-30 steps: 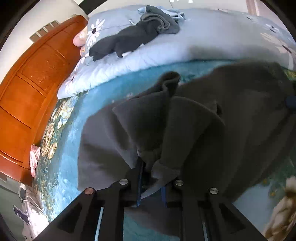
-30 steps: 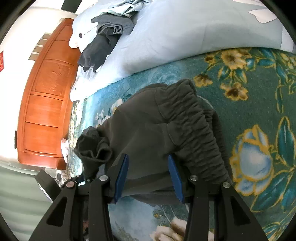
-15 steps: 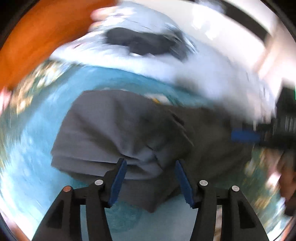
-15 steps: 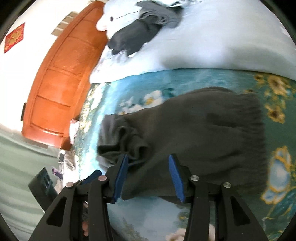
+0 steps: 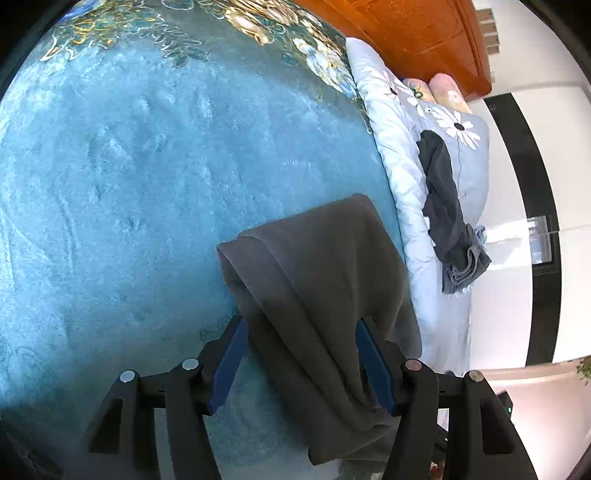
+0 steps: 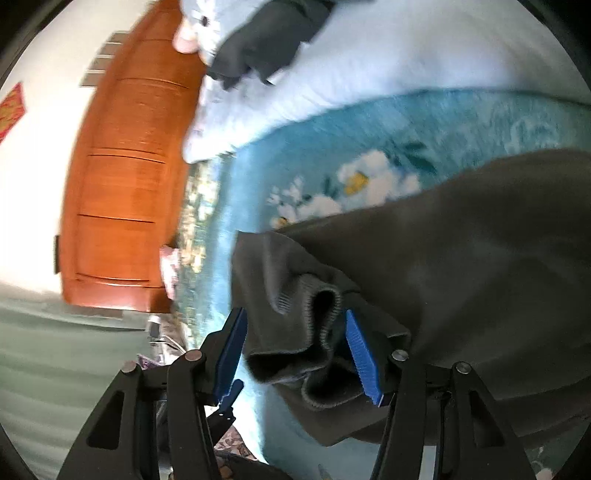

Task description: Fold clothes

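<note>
A dark grey garment (image 5: pixel 314 258) lies on the teal floral blanket (image 5: pixel 147 166). One folded end of it runs back between the blue pads of my left gripper (image 5: pixel 301 325), whose jaws stand apart and do not pinch it. In the right wrist view the same garment (image 6: pixel 461 240) spreads to the right. Its ribbed cuff (image 6: pixel 317 302) is bunched between the pads of my right gripper (image 6: pixel 295 314), whose jaws are opening and do not press on the cloth.
A light blue quilt with white daisies (image 5: pixel 402 155) lies along the blanket's edge with a pile of dark clothes (image 5: pixel 443 192) on it. An orange wooden headboard (image 5: pixel 406 33) stands behind. The right wrist view shows the headboard (image 6: pixel 122 184) at left and the quilt (image 6: pixel 388 55) at top.
My left gripper let go of the bunched cloth, opened wide and rolled hard, so the quilt now sits at the right. My right gripper slid left to the cuff end and opened wider.
</note>
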A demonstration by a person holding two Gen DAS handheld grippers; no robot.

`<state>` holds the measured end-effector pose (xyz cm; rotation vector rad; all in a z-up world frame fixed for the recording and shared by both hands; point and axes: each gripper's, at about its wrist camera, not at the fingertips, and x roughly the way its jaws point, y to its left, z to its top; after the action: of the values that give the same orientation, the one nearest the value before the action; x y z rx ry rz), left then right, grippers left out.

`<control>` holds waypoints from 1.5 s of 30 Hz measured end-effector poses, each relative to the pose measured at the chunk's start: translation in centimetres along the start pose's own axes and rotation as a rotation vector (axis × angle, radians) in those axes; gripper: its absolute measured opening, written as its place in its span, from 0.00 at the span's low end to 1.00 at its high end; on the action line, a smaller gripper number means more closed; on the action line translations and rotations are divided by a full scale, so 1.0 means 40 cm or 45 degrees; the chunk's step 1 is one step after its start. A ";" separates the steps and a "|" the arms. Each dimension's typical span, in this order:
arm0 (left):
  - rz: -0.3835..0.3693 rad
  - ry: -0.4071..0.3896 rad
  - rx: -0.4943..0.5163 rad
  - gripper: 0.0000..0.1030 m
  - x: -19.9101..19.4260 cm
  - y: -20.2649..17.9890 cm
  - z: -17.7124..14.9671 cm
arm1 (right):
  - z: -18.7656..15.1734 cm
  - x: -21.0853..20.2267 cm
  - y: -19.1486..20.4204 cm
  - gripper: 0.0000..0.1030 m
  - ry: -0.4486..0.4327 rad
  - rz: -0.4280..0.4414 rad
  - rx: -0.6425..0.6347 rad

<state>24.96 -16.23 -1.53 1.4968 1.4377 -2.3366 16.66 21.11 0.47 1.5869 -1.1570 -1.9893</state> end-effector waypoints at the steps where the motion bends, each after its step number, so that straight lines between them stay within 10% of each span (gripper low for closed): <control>1: 0.006 0.016 0.016 0.63 0.008 -0.008 -0.006 | -0.004 0.006 -0.002 0.55 0.013 0.014 0.008; 8: 0.011 0.037 0.023 0.63 0.017 0.005 -0.003 | -0.016 0.031 0.104 0.10 0.049 -0.004 -0.168; 14: -0.030 0.021 -0.044 0.63 0.006 0.025 0.002 | -0.050 -0.018 0.144 0.05 0.044 0.155 -0.303; 20: -0.031 0.050 -0.038 0.63 0.020 0.019 -0.003 | -0.069 0.006 -0.014 0.05 0.109 -0.119 -0.243; 24: -0.024 0.057 -0.022 0.63 0.018 0.015 -0.008 | -0.080 -0.014 -0.031 0.11 0.086 -0.111 -0.222; 31: -0.030 0.048 -0.044 0.63 0.009 0.023 -0.009 | -0.086 -0.046 -0.078 0.63 0.094 0.043 -0.021; 38: -0.075 0.031 0.120 0.63 -0.006 -0.035 -0.021 | -0.086 -0.006 -0.108 0.64 0.134 0.143 0.132; 45: -0.084 0.049 0.004 0.63 -0.001 0.006 -0.010 | -0.073 0.046 -0.105 0.64 0.148 0.135 0.194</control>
<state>25.36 -16.11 -1.73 1.5266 1.5156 -2.3606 19.66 21.27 -4.04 1.6530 -1.3448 -1.7546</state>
